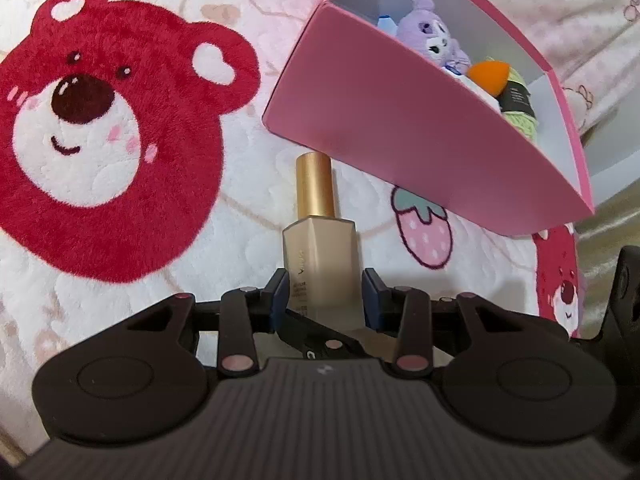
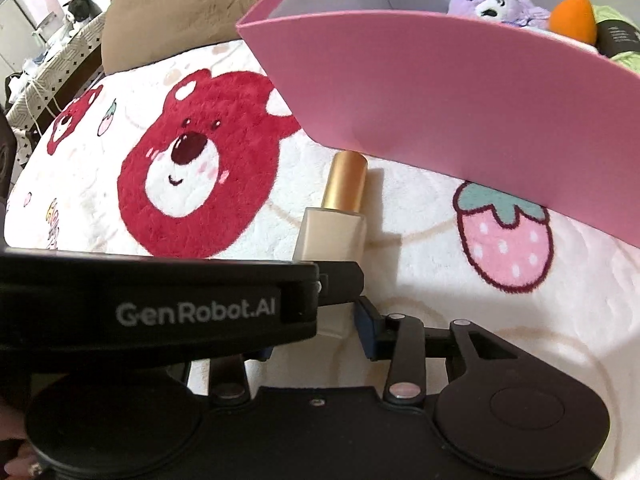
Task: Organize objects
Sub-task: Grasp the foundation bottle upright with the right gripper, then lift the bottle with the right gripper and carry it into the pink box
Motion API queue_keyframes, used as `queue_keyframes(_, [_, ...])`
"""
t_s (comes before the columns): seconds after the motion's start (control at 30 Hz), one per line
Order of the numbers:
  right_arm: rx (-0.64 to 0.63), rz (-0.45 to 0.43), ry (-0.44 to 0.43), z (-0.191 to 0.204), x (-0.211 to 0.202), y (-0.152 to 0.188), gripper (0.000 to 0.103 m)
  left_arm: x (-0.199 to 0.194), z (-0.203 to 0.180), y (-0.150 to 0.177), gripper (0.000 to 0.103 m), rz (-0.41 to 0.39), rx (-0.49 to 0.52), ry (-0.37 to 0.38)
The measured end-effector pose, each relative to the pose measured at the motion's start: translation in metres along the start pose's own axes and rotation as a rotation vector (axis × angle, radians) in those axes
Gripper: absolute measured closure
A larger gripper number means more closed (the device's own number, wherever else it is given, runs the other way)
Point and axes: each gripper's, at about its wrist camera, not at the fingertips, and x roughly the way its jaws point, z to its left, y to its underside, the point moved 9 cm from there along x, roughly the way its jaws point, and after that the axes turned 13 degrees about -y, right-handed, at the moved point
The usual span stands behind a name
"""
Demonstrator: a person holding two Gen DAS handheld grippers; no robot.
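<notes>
bottle point(image 1: 319, 248) of foundation lies on the bear blanket point(image 1: 120, 184) just before the pink box point(image 1: 400, 120), clamped in the left gripper point(image 1: 325, 294); it could slip out if lifted. right gripper point(image 2: 312, 332) is half hidden by the left, its state unclear, nothing visibly held

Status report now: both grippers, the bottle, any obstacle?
Left gripper shut on foundation bottle. Right gripper state unclear, empty. Pink box just beyond the cap.
</notes>
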Motion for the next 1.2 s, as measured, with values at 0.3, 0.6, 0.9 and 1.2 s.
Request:
queue_keyframes(0.3, [-0.013,-0.042,0.010,0.030,-0.018,0.023,0.058,-0.041,-0.006,0.024,0.066,0.020,0.056,0.013])
queue_keyframes(0.6, [-0.023,-0.138,0.019,0.060,-0.079,0.025,0.058,-0.104,-0.030,0.022,0.066,-0.057,0.183,0.011])
queue_keyframes(0.9, [-0.078,-0.298,0.032,0.084,-0.134,-0.018,0.058,-0.170,-0.059,-0.015,0.066,-0.218,0.247,0.030])
queue_keyframes(1.2, [-0.106,-0.375,0.046,0.076,-0.159,-0.081,0.058,-0.184,-0.082,-0.080,0.066,-0.282,0.265,0.056])
